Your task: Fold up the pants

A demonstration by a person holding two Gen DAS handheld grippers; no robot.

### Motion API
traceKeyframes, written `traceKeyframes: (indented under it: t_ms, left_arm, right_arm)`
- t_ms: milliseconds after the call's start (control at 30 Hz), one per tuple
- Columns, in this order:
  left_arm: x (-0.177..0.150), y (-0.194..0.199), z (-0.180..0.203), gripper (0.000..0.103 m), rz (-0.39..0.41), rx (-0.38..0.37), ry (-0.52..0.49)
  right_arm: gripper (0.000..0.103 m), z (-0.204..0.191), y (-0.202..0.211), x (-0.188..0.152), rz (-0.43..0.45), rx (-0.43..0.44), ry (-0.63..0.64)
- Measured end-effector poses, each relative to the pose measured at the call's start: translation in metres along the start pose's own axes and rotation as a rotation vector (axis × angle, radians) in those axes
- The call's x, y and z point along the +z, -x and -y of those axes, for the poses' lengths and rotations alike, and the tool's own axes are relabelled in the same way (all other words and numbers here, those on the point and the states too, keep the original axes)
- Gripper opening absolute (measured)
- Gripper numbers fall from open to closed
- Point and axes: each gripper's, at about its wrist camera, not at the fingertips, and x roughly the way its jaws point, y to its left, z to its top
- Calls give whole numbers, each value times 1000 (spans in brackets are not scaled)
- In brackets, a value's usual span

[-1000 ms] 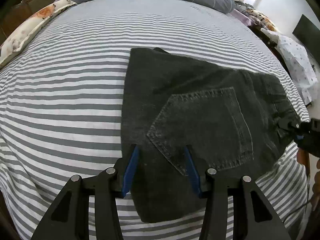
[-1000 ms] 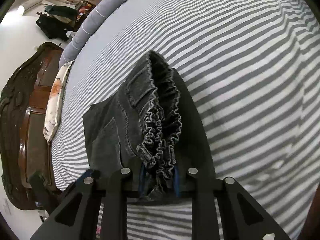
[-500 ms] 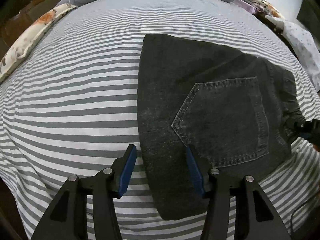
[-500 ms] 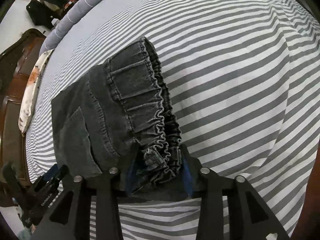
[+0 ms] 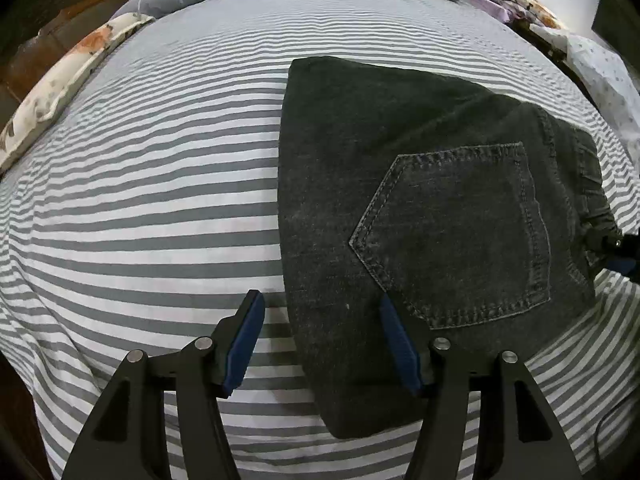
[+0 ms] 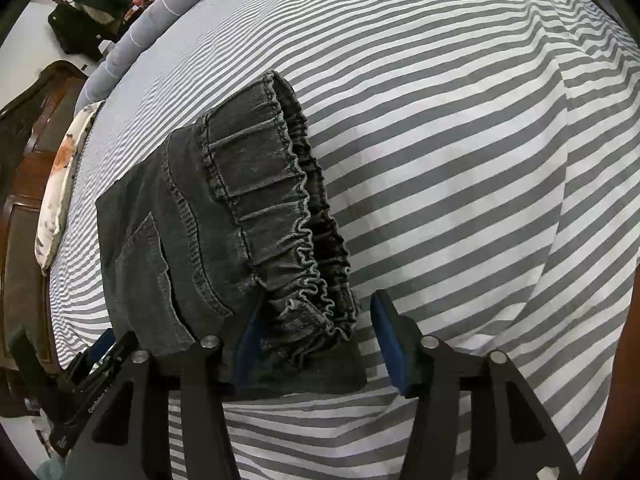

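Pants (image 5: 420,184) lie folded on the striped bedspread (image 5: 160,200), back pocket up. I've just been opening both jaws: my left gripper (image 5: 320,340) straddles the pants' near-left edge, my right gripper (image 6: 316,340) frees the waistband (image 6: 280,216). I'd back straight out without snagging.

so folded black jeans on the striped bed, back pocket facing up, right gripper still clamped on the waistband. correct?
Not quite. The right gripper is no longer clamped: its jaws have just been opening, and the right wrist view shows a clear gap beside the elastic waistband lying between them. The rest holds: folded black jeans, back pocket up, on the striped bed.
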Motion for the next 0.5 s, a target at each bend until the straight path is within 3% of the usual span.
traceKeyframes:
  t_ms: [133,233,367,500]
  left_arm:
    - [6,8,-10,61,22,-24,54]
    - [19,20,-15,61,78,-31,63]
    - [44,21,-9,61,112,-21,13]
    - [76,8,1,61,111,-31,-34]
  right_arm:
    - [51,-3,11,3,-6,0,0]
    - [51,-12,28,5,46,-28,50]
    - [51,-36,55,11,144,-66,161]
    - [51,-70,56,16,165,-61,298]
